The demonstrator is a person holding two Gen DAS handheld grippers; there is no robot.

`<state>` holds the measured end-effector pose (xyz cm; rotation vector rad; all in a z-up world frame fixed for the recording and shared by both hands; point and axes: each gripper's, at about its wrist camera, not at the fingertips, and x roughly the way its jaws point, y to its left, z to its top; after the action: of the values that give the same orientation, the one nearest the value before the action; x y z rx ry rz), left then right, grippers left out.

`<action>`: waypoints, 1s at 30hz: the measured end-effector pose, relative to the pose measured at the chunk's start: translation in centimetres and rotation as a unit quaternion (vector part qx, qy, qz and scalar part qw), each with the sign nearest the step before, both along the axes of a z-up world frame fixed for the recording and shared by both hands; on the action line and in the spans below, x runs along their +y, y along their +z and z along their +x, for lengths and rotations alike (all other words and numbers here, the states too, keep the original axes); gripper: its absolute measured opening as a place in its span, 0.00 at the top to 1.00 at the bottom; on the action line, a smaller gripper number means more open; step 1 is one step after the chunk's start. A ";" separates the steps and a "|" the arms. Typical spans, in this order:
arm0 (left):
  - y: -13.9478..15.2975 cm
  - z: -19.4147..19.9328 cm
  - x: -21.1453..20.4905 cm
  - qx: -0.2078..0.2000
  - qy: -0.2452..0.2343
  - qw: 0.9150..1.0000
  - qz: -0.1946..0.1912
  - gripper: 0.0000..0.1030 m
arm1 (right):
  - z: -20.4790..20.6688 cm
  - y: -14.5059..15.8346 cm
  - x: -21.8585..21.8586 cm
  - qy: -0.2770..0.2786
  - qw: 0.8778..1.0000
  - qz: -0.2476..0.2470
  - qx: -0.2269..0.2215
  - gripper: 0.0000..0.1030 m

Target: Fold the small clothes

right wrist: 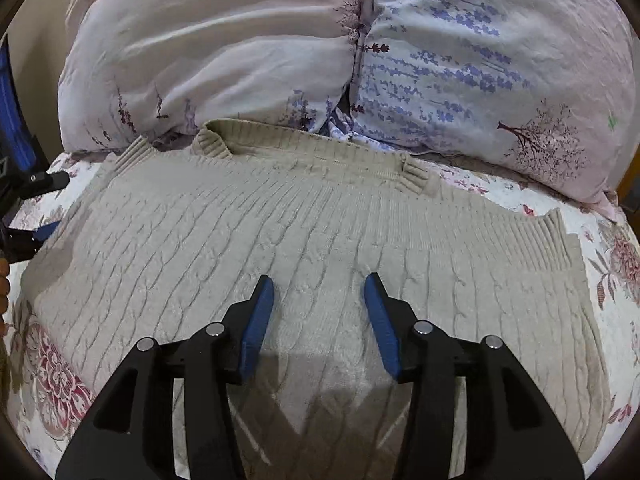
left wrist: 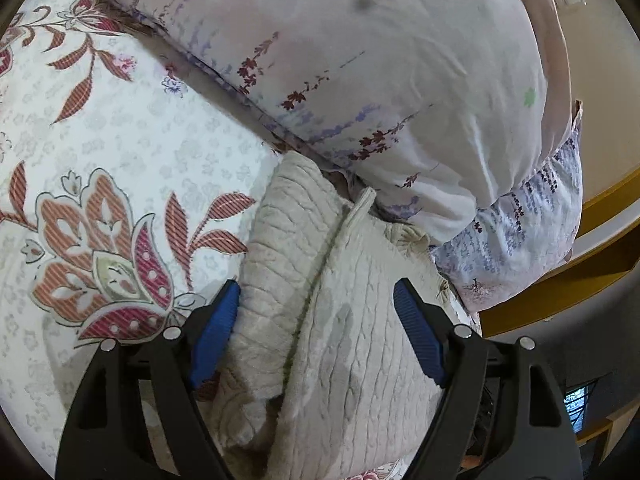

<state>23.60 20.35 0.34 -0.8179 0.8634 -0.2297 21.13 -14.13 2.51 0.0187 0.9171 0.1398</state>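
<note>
A beige cable-knit sweater (right wrist: 320, 220) lies spread flat on the floral bedsheet (right wrist: 44, 364), its ribbed edge toward the pillows. My right gripper (right wrist: 319, 280) hovers over the middle of the knit, open, with nothing pinched between its blue pads. In the left wrist view the sweater (left wrist: 360, 320) shows a folded-over layer along its left side. My left gripper (left wrist: 318, 286) stands wide open astride that fold, its left pad just beside the knit's edge, gripping nothing. One blue finger (right wrist: 14, 112) of the left gripper shows at the far left of the right wrist view.
Two pale pillows with purple flower prints (right wrist: 208, 60) (right wrist: 500, 72) lie just behind the sweater. The floral sheet (left wrist: 100, 140) stretches out to the left of it. A wooden bed frame (left wrist: 560, 284) marks the bed's edge at the right. A hand (right wrist: 3, 280) shows at the left edge.
</note>
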 end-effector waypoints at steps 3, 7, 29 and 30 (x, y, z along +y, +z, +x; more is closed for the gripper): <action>0.0 0.1 -0.1 0.001 0.000 1.000 -0.002 0.25 | 0.0 -0.1 -0.1 0.001 1.000 0.006 0.000 0.52; -0.3 0.4 -0.7 0.007 -0.001 1.000 -0.012 0.40 | -0.2 -0.2 -0.2 -0.002 1.000 0.008 -0.003 0.51; 6.6 0.2 -7.5 -0.115 -0.089 0.987 -0.066 0.85 | -0.5 1.0 -2.0 -0.006 0.997 0.073 -0.004 0.51; 6.9 0.3 -8.2 -0.120 -0.095 0.986 -0.069 0.86 | -0.6 1.4 -2.9 -0.011 0.995 0.100 -0.009 0.51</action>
<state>23.87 12.16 7.27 -0.8181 0.7033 -0.5506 20.48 -16.99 3.90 0.2130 0.8820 0.2116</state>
